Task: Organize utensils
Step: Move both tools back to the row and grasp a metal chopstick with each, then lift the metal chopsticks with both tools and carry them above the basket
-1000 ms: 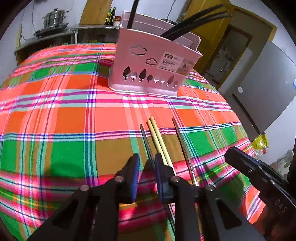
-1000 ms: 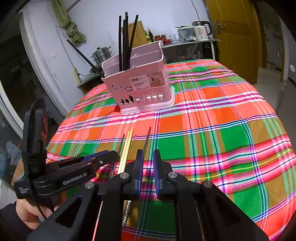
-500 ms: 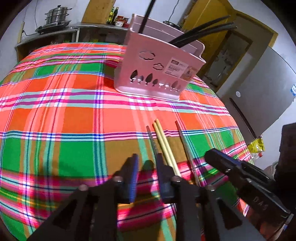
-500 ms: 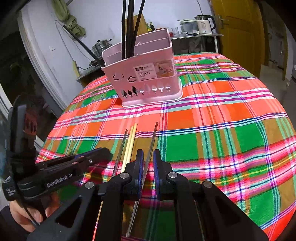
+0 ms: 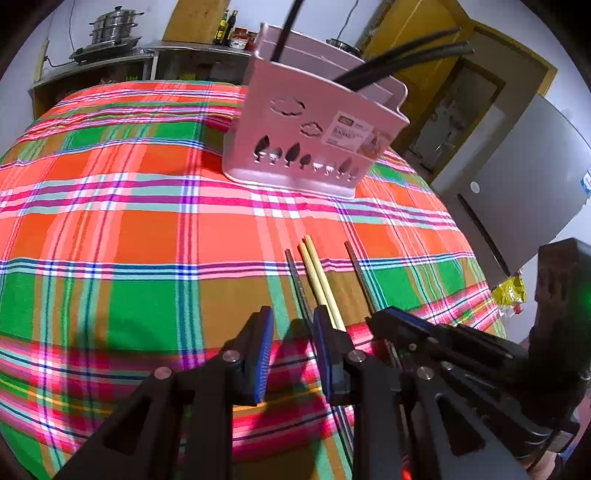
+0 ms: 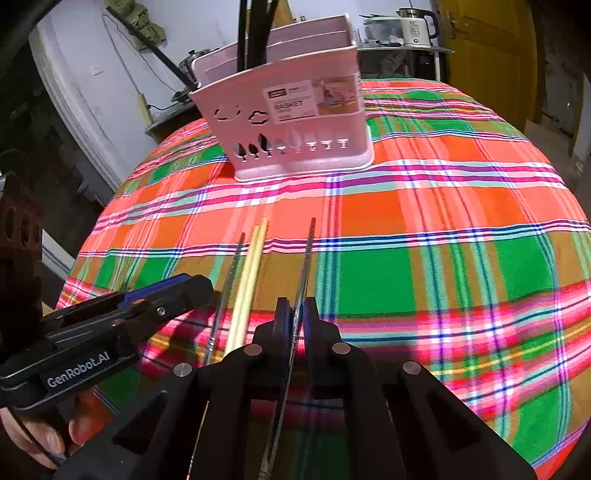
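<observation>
**Two wrist views of loose chopsticks and a pink basket on a plaid worktop**

The right wrist view alone shows the right hand-held gripper [image 6: 295, 314] pressed together on a dark chopstick [image 6: 308, 251], whose tip points toward the pink basket [image 6: 291, 122]. The left wrist view sees that gripper only from the side [image 5: 384, 321], where the pinch itself cannot be made out. The left wrist view alone shows the left hand-held gripper [image 5: 291, 332] spread, its blue pads [image 5: 264, 354] apart above the plaid cloth of the worktop [image 5: 110, 229], with nothing between them. A thin dark chopstick [image 5: 295, 280] and a pale yellow pair [image 5: 317, 277] lie side by side on the cloth just ahead of it; in the right wrist view these lie left of the gripped stick [image 6: 229, 284] [image 6: 249, 273].

The near ends of all the sticks are hidden behind the gripper bodies. The black utensils [image 5: 402, 51] standing in the basket are cut off at the top edge in the right wrist view. The person's fingers [image 6: 44, 439] show only at the lower left corner.

The basket's label reads "BASKET" in the right wrist view; its smaller print is illegible, and in the left wrist view the label is blurred. The left gripper's side reads "GenRobot.AI" [image 6: 77, 369]. An electric kettle [image 6: 417, 24] and a steel pot [image 5: 112, 27] stand in the background
</observation>
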Available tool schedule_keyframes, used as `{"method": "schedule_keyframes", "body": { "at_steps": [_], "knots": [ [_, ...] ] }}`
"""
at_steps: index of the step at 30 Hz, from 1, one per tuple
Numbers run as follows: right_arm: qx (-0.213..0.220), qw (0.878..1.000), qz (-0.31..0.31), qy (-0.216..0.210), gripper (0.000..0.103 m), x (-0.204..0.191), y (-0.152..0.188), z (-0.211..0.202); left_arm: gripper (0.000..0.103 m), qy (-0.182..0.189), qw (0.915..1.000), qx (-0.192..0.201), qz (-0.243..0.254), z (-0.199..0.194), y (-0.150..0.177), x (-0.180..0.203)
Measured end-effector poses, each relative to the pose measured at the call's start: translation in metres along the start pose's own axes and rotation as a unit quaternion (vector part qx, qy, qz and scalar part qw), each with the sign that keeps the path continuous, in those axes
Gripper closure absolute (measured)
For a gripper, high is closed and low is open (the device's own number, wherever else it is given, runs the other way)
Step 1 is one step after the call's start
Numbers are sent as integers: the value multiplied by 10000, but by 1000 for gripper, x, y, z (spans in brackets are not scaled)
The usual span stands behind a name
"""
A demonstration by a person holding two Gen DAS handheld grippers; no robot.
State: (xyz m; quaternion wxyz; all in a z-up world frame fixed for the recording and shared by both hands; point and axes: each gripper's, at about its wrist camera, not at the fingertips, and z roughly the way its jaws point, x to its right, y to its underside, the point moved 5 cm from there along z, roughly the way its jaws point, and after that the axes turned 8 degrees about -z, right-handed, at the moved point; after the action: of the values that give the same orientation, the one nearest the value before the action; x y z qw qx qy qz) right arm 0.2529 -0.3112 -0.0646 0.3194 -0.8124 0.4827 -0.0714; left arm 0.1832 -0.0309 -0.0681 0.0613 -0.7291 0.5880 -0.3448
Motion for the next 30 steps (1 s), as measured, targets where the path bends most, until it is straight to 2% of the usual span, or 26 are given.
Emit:
{"method": "schedule_keyframes", "body": {
  "at_steps": [7, 12, 16, 25, 30],
  "knots": [
    [11, 9999, 152, 81, 96, 17, 8, -10, 80, -256, 9995, 74, 181, 8, 3, 9],
    [8, 9998, 193, 64, 96, 21, 10, -13, 93, -490, 9982, 93, 332, 9, 3, 8],
    [3, 9998, 202, 56, 96, 20, 9, -13, 96, -511, 9981, 64, 347, 1, 4, -4],
    [-65, 9998, 120, 148, 96, 21, -4, -8, 96, -534, 9984, -62, 182, -7, -3, -23],
    [-212, 9995, -34, 213, 96, 18, -14, 3, 96, -607, 9973, -128, 390, 1, -10, -16]
  ]
}}
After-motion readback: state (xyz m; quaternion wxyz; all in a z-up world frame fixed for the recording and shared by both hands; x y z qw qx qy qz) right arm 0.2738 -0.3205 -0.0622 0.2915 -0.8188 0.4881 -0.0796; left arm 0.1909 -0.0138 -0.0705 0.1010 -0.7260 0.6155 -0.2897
